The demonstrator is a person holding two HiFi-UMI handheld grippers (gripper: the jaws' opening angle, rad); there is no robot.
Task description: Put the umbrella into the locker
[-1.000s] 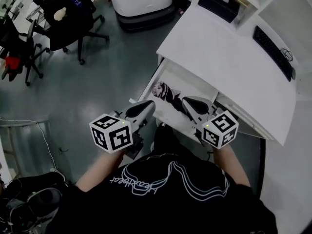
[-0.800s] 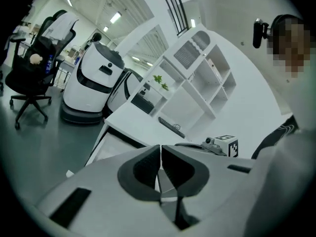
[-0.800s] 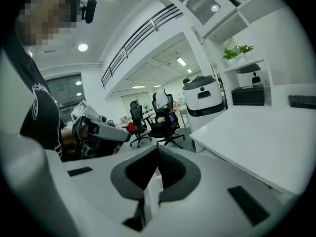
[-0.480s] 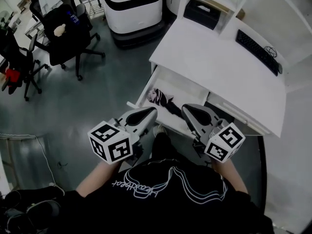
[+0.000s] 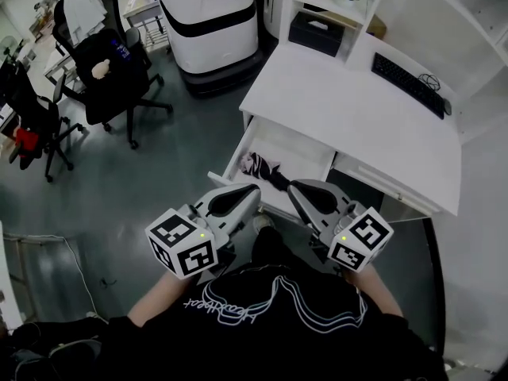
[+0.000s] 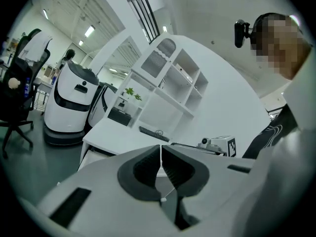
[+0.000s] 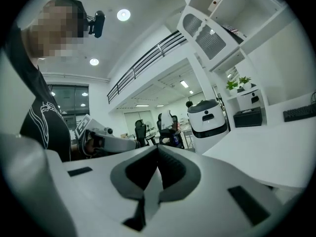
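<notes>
The folded umbrella (image 5: 260, 167), black with a pale pattern, lies in the open white drawer (image 5: 305, 151) under the desk's left end. My left gripper (image 5: 252, 190) hangs above the drawer's front edge, just short of the umbrella, with its dark pads closed together and nothing between them. My right gripper (image 5: 292, 189) is beside it at the same height, also shut and empty. In the left gripper view the left gripper (image 6: 160, 149) points level at the desk (image 6: 118, 137). In the right gripper view the right gripper (image 7: 158, 152) shows its jaws closed.
The white desk (image 5: 349, 109) carries a black keyboard (image 5: 409, 86); shelves with a black box (image 5: 316, 32) rise behind it. A white and black machine (image 5: 210, 14) stands at the back. Black office chairs (image 5: 111, 62) stand on the grey floor at left.
Both grippers have risen and drawn back from the drawer toward the person's body, staying shut. The umbrella has stayed in the drawer. The head view now takes in more of the room.
</notes>
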